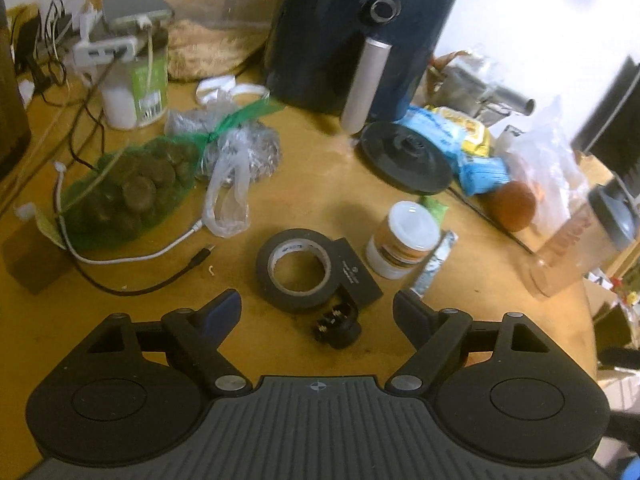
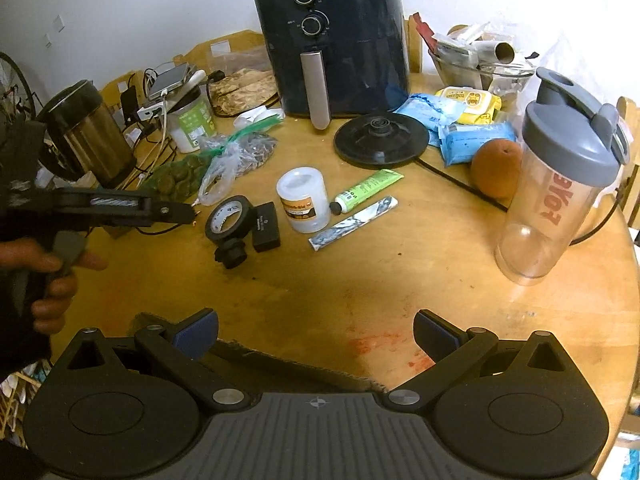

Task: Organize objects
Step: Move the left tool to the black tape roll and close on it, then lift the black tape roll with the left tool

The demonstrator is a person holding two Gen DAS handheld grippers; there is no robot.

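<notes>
A black tape roll (image 1: 296,268) lies on the wooden table (image 1: 304,200), touching a flat black box (image 1: 356,276) and a small black knob (image 1: 338,326). My left gripper (image 1: 318,308) is open just above them, its fingers on either side of the knob and the roll's near edge, pads touching nothing. From the right wrist view, the left gripper (image 2: 186,214) comes in from the left, its tips just left of the tape roll (image 2: 230,218). My right gripper (image 2: 316,332) hangs open over bare table near the front, holding nothing.
A white jar (image 2: 304,200), green tube (image 2: 368,190) and silver sachet (image 2: 354,224) lie right of the tape. Behind are an air fryer (image 2: 336,40), kettle base (image 2: 380,140), orange (image 2: 496,168) and shaker bottle (image 2: 560,184). A green net bag (image 1: 124,192) and cables (image 1: 140,258) lie left.
</notes>
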